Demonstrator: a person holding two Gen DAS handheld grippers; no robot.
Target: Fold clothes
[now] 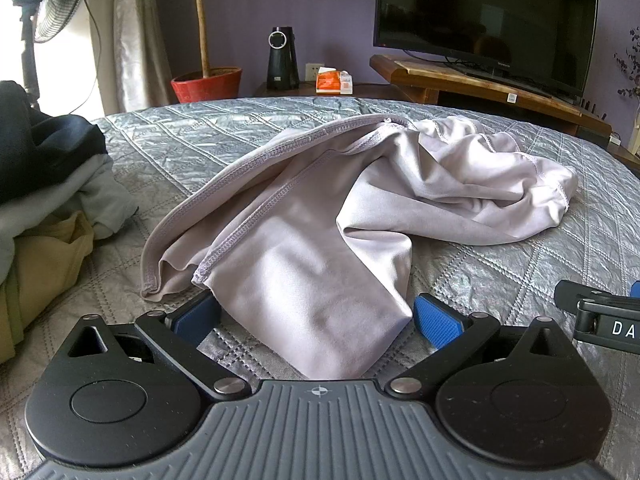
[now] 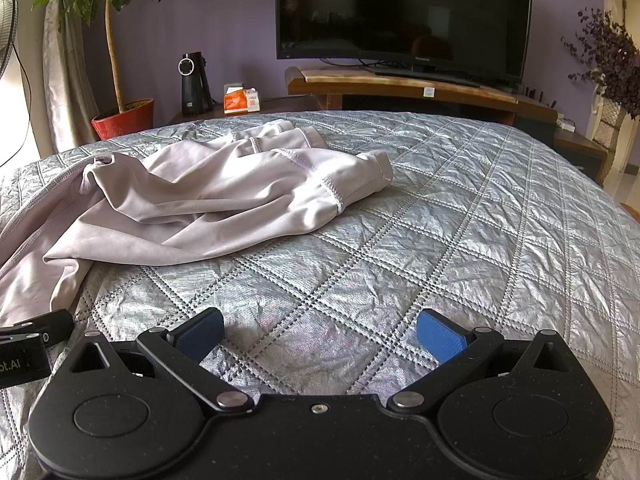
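Note:
A pale lilac garment (image 1: pixel 320 208) lies crumpled on the grey quilted bed (image 1: pixel 180 136). Its near corner reaches between the blue pads of my left gripper (image 1: pixel 316 320), which stands open with the cloth lying loose between the fingers. In the right wrist view the same garment (image 2: pixel 192 196) spreads over the left half of the bed (image 2: pixel 440 216). My right gripper (image 2: pixel 320 332) is open over bare quilt, to the right of the garment, with nothing between its fingers. Part of the right gripper (image 1: pixel 600 312) shows at the right edge of the left wrist view.
A pile of dark, grey and yellow clothes (image 1: pixel 44 184) sits at the bed's left edge. Beyond the bed stand a red plant pot (image 1: pixel 208 82), a black appliance (image 1: pixel 282 58), an orange box (image 1: pixel 334 80) and a television (image 1: pixel 484 16) on a wooden stand (image 1: pixel 480 84).

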